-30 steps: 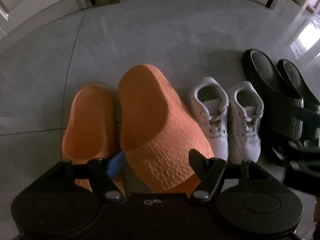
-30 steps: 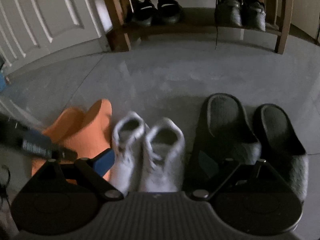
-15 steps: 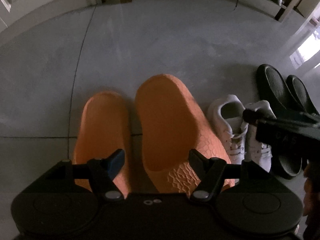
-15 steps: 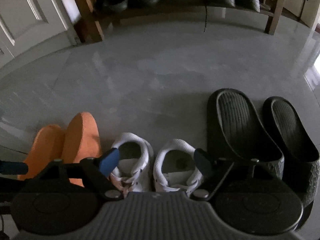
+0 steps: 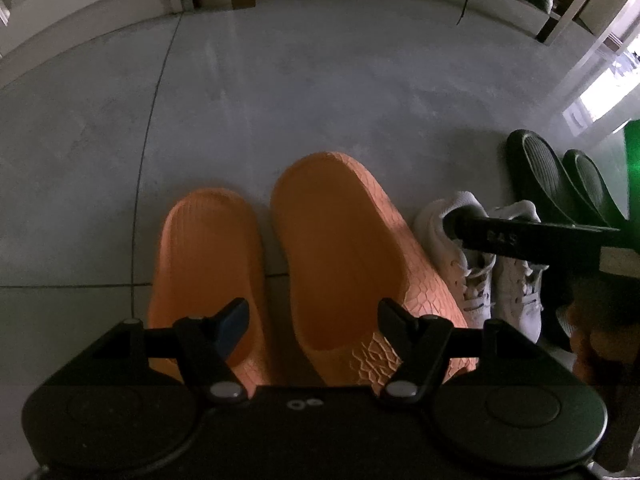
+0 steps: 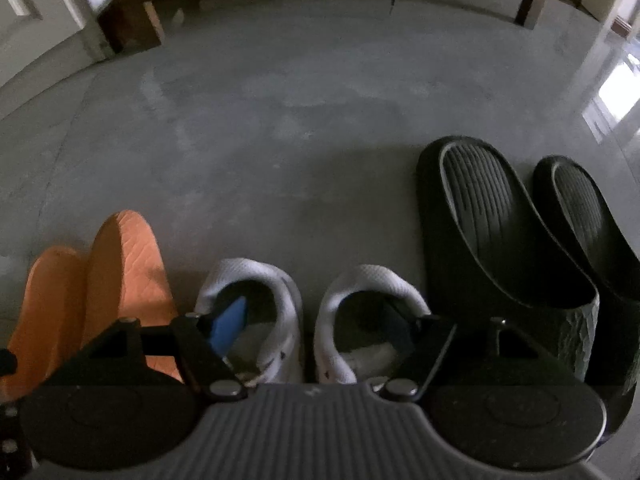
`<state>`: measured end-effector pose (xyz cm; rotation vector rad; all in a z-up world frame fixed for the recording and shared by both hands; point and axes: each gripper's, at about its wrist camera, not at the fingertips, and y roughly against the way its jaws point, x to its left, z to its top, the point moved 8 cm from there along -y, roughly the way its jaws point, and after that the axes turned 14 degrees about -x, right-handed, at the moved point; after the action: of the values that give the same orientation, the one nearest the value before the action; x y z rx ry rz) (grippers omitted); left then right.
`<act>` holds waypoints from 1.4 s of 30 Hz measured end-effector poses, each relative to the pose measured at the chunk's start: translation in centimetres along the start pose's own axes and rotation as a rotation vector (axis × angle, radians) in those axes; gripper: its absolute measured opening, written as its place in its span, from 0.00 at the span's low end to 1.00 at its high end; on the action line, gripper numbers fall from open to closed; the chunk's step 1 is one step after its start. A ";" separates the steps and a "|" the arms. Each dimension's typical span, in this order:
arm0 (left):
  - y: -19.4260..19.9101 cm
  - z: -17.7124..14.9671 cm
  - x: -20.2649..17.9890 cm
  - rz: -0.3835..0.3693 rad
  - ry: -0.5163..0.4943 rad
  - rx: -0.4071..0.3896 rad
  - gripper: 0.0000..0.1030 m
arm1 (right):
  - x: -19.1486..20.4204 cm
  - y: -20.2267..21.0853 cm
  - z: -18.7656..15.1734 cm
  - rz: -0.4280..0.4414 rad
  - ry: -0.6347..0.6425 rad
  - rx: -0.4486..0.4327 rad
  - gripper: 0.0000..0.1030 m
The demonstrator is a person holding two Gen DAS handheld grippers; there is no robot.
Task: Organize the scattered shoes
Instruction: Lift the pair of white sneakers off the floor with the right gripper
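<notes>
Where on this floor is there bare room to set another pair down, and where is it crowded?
Free: the wide grey floor between the shoes' heels and the wooden rack. Crowded: the near row, with orange slides, white sneakers and black slides side by side.

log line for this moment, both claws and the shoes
left claw: open over orange slides | right claw: closing, a finger inside each white sneaker, no grip yet | dark slides: paired, untouched

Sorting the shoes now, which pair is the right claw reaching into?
The white sneakers, between the orange slides and black slides; the closing right claw has one finger in each.
</notes>
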<state>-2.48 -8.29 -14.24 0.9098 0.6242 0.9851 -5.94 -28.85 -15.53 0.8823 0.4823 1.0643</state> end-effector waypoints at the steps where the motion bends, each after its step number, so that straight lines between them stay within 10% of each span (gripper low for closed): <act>1: 0.0 0.0 0.0 0.000 -0.001 0.000 0.69 | 0.0 -0.1 0.0 0.016 -0.010 -0.001 0.46; 5: 0.1 0.1 -0.1 0.000 -0.005 0.001 0.69 | 0.0 -0.3 0.0 0.096 -0.022 -0.008 0.29; 33: 1.6 0.8 -0.6 0.029 0.004 -0.031 0.70 | -0.5 3.2 7.7 0.246 0.094 -0.478 0.23; 42: 1.3 3.2 -1.4 0.082 -0.020 -0.073 0.70 | -2.0 5.7 8.8 0.242 0.060 -0.482 0.23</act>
<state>-1.09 -10.34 -11.50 0.8857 0.5343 1.0648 -3.57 -32.92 -5.90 0.4876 0.1536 1.3592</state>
